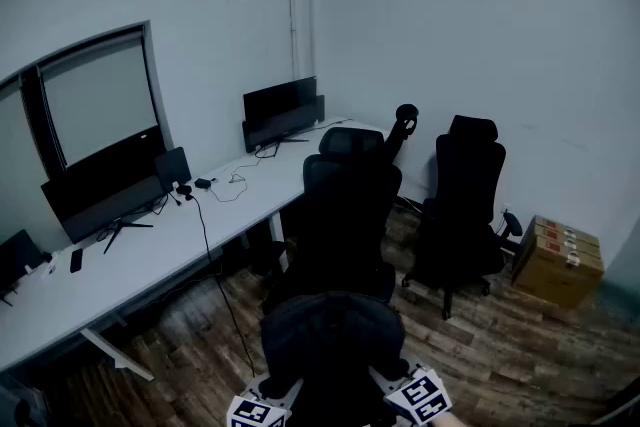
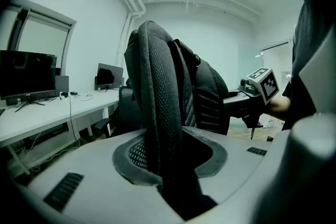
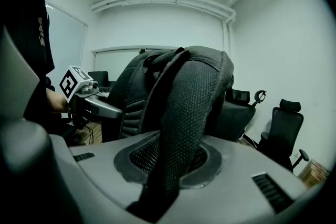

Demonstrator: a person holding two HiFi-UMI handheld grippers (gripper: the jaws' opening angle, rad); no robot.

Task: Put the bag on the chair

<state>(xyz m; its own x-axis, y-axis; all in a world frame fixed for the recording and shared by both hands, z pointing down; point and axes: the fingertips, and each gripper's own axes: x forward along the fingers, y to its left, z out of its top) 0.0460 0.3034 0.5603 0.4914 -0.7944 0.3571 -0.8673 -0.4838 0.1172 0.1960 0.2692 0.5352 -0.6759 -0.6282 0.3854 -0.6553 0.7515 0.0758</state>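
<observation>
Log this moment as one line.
left hand-held gripper: shut on bag strap | right hand-held gripper: shut on other strap | bag: held up, not yet on chair

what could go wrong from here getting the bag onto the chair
The bag hangs only by its mesh straps, one in the left gripper, one in the right gripper; a strap could slip and the bag tip or drop. In the head view the bag covers the lower part of the near chair, so it might land on the edge and slide off. The cable dangling from the desk could snag a foot.
</observation>
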